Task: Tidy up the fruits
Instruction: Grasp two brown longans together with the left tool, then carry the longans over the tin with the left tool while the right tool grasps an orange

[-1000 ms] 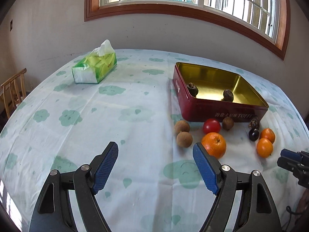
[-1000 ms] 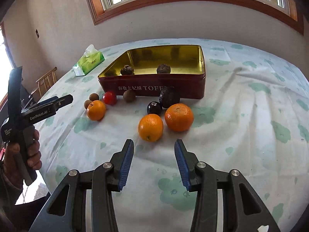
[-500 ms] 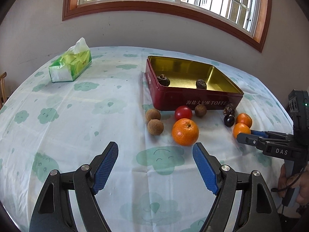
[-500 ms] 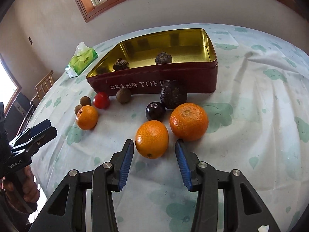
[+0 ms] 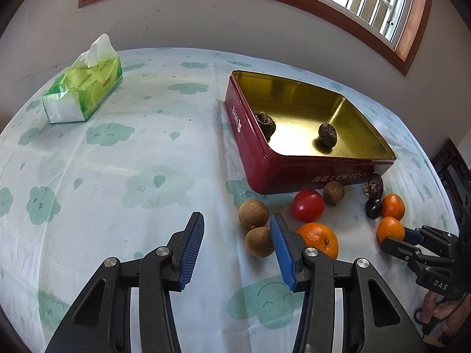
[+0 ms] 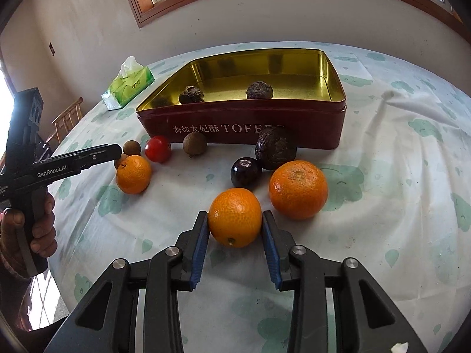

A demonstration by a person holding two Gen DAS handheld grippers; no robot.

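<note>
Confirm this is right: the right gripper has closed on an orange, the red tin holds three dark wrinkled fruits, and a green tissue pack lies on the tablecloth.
One detail is wrong. The red tin holds two dark wrinkled fruits, not three, as the right wrist view shows. The right gripper is indeed closed on an orange, and the green tissue pack lies on the tablecloth.

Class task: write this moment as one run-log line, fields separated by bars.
right gripper: closing on near orange | left gripper: closing, empty, beside longan | tin: two dark fruits
</note>
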